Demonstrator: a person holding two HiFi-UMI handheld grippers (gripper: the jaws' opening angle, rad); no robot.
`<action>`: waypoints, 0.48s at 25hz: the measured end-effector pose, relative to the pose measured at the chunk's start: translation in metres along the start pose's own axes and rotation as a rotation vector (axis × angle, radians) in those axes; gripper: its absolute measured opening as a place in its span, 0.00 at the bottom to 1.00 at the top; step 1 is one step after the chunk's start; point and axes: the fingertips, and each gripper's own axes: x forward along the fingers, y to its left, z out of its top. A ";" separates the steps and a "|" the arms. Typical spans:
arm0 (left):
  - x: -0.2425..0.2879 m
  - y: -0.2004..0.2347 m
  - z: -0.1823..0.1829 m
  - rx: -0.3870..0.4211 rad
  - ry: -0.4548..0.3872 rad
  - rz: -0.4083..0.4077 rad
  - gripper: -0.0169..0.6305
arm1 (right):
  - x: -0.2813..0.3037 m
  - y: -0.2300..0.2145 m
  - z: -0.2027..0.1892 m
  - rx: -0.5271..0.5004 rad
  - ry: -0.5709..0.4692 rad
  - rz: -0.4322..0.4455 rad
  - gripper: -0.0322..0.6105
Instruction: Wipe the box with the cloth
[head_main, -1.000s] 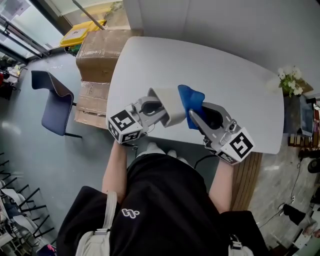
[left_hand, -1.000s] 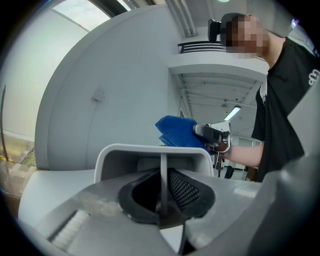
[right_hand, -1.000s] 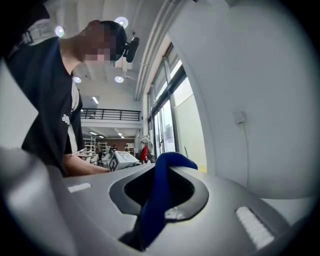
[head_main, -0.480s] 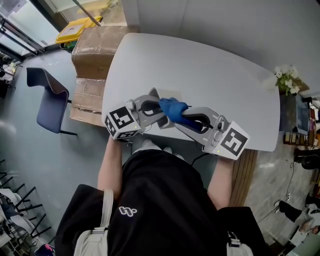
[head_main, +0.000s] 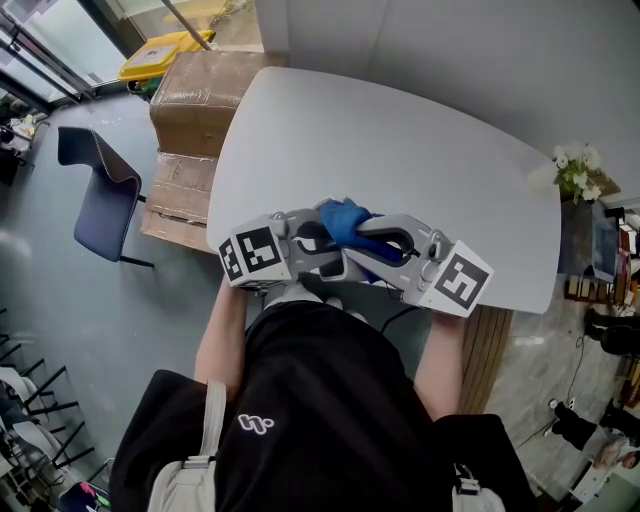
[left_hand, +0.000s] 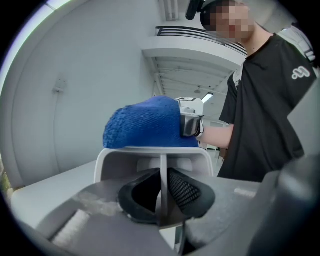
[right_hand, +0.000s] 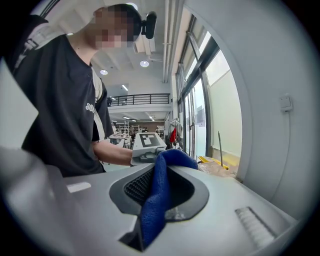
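Cloth of blue knitted fabric (left_hand: 142, 125) lies bunched along the far rim of a pale grey, thin-walled box (left_hand: 120, 160), touching it, as seen from the left gripper view. The left claw (left_hand: 161, 192) is clamped on the box: one thin wall of the box stands edge-on between its two dark ribbed pads, which press against it from either side. The right claw (right_hand: 155, 192) is closed on the cloth (right_hand: 154, 200), a fold of which runs up between its pads and curls over past the tips.

From the head view both grippers meet above the near edge of the white rounded bench (head_main: 400, 140), the left claw (head_main: 322, 240) and right claw (head_main: 368, 238) pointing toward each other with the cloth (head_main: 345, 220) between them. The box is mostly covered there by the grippers. Brown cardboard cartons (head_main: 200, 100) stand on the floor beyond the bench's left edge, with a dark blue chair (head_main: 105, 195) beside them.
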 end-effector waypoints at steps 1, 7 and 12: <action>0.001 -0.004 -0.001 0.005 0.002 -0.012 0.11 | 0.000 -0.001 0.000 0.002 -0.002 -0.001 0.14; 0.007 -0.021 0.002 0.018 0.008 -0.086 0.11 | 0.000 -0.013 0.000 0.015 0.006 0.009 0.14; 0.009 -0.035 0.010 0.028 -0.008 -0.159 0.11 | -0.005 -0.026 0.000 0.045 -0.017 0.020 0.14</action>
